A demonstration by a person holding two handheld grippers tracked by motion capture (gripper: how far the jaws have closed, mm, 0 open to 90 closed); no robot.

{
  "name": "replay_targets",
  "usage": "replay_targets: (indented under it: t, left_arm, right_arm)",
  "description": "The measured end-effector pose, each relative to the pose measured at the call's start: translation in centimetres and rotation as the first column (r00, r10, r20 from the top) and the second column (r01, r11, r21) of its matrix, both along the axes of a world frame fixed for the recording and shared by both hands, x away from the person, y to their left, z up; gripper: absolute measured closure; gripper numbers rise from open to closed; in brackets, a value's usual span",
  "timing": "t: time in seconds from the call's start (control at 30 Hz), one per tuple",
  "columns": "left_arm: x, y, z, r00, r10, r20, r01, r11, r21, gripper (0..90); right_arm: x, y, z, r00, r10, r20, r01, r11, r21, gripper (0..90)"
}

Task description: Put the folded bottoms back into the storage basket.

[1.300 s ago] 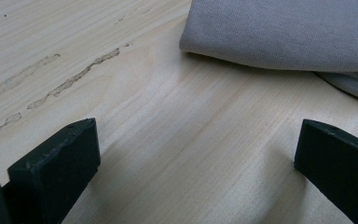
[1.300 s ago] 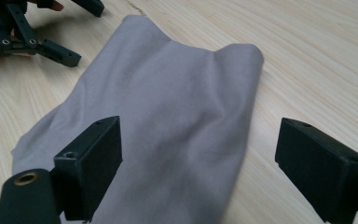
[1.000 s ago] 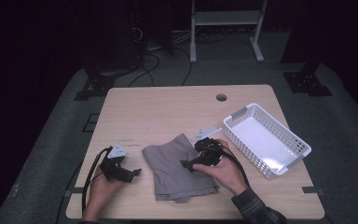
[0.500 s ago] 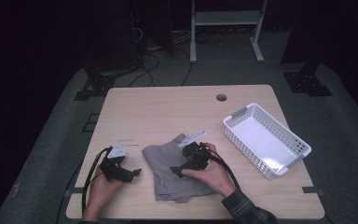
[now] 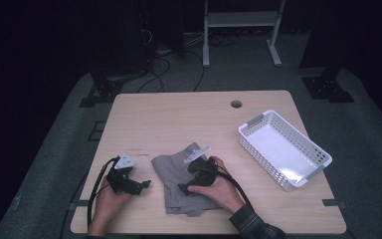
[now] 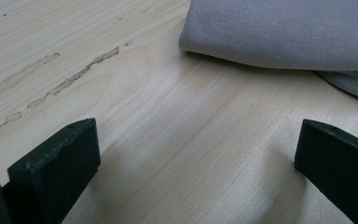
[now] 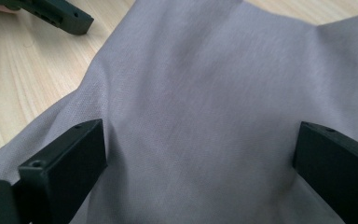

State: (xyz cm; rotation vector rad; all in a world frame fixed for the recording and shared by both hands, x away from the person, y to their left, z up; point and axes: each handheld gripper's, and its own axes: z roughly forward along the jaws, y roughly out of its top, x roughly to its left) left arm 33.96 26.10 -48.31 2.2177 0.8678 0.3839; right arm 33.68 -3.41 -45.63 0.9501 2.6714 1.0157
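Lying near the front edge of the table (image 5: 179, 114), a folded grey cloth (image 5: 176, 177) serves as the landmark for everything else. It is creased into a rough rectangle, with a rounded folded edge turned toward the left gripper and a second layer showing beneath that edge in the left gripper view.

Right gripper (image 5: 185, 188): held in the person's right hand (image 5: 216, 191), it sits over the cloth, on the part nearer the basket. In the right gripper view its fingers (image 7: 65, 170) are spread wide, with grey fabric across the whole gap between them; nothing is pinched. Whether the tips press the fabric cannot be told.

Left gripper (image 5: 144, 184): held in the person's left hand (image 5: 107, 199), it rests just beside the cloth on the side away from the basket, pointing toward it. In the left gripper view its fingers (image 6: 56, 170) are likewise spread apart over bare wood, short of the cloth's folded edge and apart from it.

White basket (image 5: 284, 149): a slotted plastic tray standing well apart from the cloth, beyond the right gripper, set at an angle to the table edge. A round cable hole (image 5: 236, 104) lies on the far side of the cloth.
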Motion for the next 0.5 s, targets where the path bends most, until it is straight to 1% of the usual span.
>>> replay_targets:
  t: [0.1,0.27,0.33,0.5]
  left_arm:
    - [0.0,0.0,0.0,1.0,0.0,0.0,0.0,1.0,0.0,0.0]
    - [0.0,0.0,0.0,1.0,0.0,0.0,0.0,1.0,0.0,0.0]
    - [0.0,0.0,0.0,1.0,0.0,0.0,0.0,1.0,0.0,0.0]
    - [-0.1,0.0,0.0,1.0,0.003,0.0,-0.003,1.0,0.0,0.0]
  right_arm:
    - [0.1,0.3,-0.6,0.9998,-0.003,-0.018,0.002,1.0,-0.028,0.0]
    - [0.0,0.8,-1.1,0.9998,-0.005,-0.017,0.003,0.995,-0.096,0.0]
    - [0.0,0.8,-1.1,0.9995,-0.014,-0.027,0.011,0.995,-0.1,0.0]
    - [-0.2,0.9,-1.3,0.9993,-0.035,-0.016,0.033,0.994,-0.1,0.3]
